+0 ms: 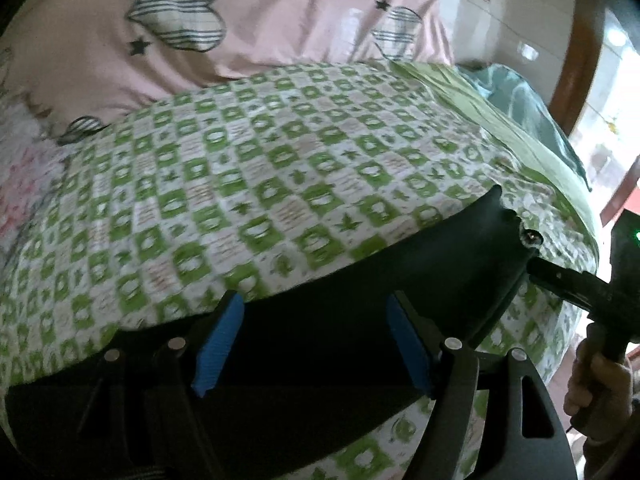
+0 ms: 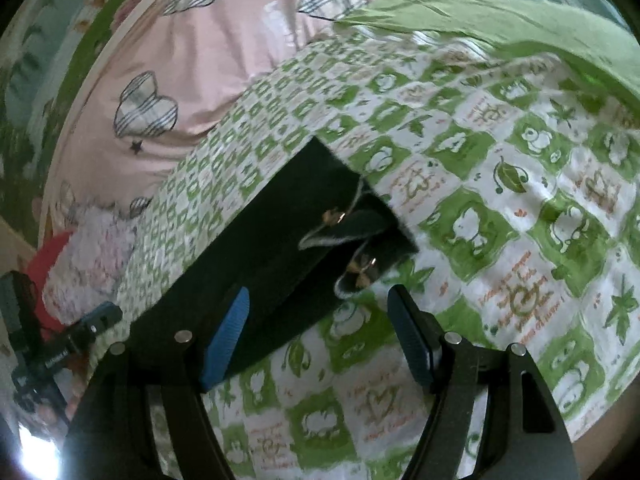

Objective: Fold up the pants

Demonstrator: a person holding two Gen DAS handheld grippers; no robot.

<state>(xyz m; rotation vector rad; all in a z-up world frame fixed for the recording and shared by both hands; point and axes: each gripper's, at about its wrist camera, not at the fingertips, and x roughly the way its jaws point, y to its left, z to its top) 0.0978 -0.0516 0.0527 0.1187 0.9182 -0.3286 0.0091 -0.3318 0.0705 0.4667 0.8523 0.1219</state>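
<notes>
Black pants (image 1: pixel 304 320) lie flat on the green-checked bedspread (image 1: pixel 248 168), pink heart-print quilt (image 1: pixel 248 20) behind. My left claw (image 1: pixel 316 344) is spread wide over the cloth, gripping nothing. My right claw (image 2: pixel 320 340) is likewise open, poised just short of the waist end, where the brass button (image 2: pixel 332 216) shows. Judged step: reaching for a first grip, fold not begun. Next: each claw needs to close on a pants edge.

Both wrist views look down, close over the bed's green checked sheet (image 1: pixel 280 168); both share the black pants (image 2: pixel 256 240).
</notes>
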